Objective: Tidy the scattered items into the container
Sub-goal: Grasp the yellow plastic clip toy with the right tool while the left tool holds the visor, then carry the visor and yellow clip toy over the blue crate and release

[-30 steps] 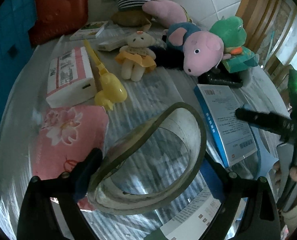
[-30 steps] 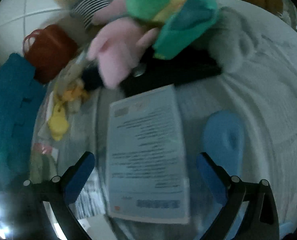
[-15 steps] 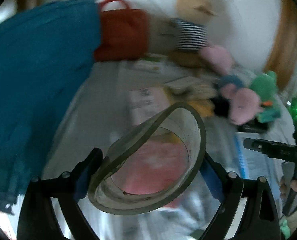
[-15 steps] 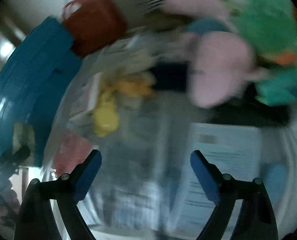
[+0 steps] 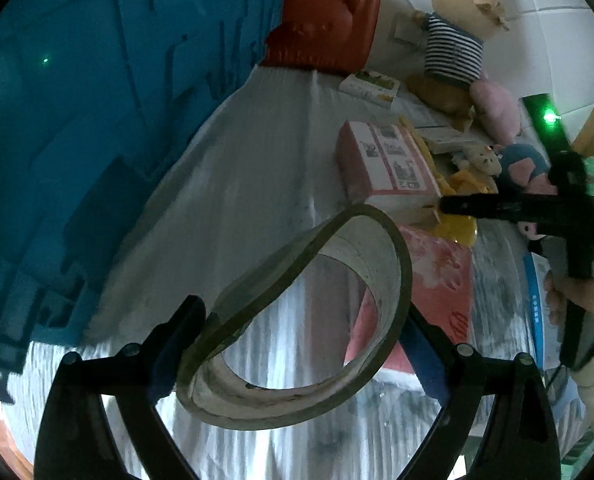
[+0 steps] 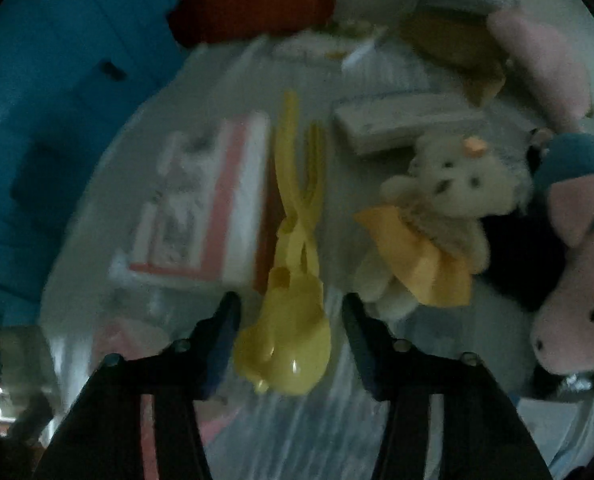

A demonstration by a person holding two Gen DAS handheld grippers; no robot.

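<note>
Two grippers show. Left to right in the left wrist view: one tall teal-blue plastic crate (image 5: 77,128) fills the left side, one red plastic handled case (image 5: 329,20) stands behind it against the white tiled wall, and one striped grey-white tablecloth (image 5: 265,168) covers the table. The left gripper (image 5: 297,344) is clamped on one wide olive-edged roll of clear tape (image 5: 305,320), pressed oval between the blue pads and held off the cloth, near the crate's right wall.

Further right lie one pink-and-white printed carton (image 5: 389,164), one pink floral soft pack (image 5: 441,280) seen partly through the tape ring, one small green-and-white box (image 5: 371,86), and one tan plush in a striped shirt (image 5: 453,48). At the far right a hand (image 5: 577,300) holds the right gripper's black body.

The right wrist view, blurred and dim, adds what the left shows only in part: one yellow plastic scissor-handled scoop tong (image 6: 293,280) lying full length beside the carton, its rounded head between the fingers of the right gripper (image 6: 291,328). Those jaws stand partly apart around the head; contact cannot be told. One cream teddy in a yellow dress (image 6: 437,216) and one pink pig plush with a blue body (image 6: 577,280) lie right of it.
</note>
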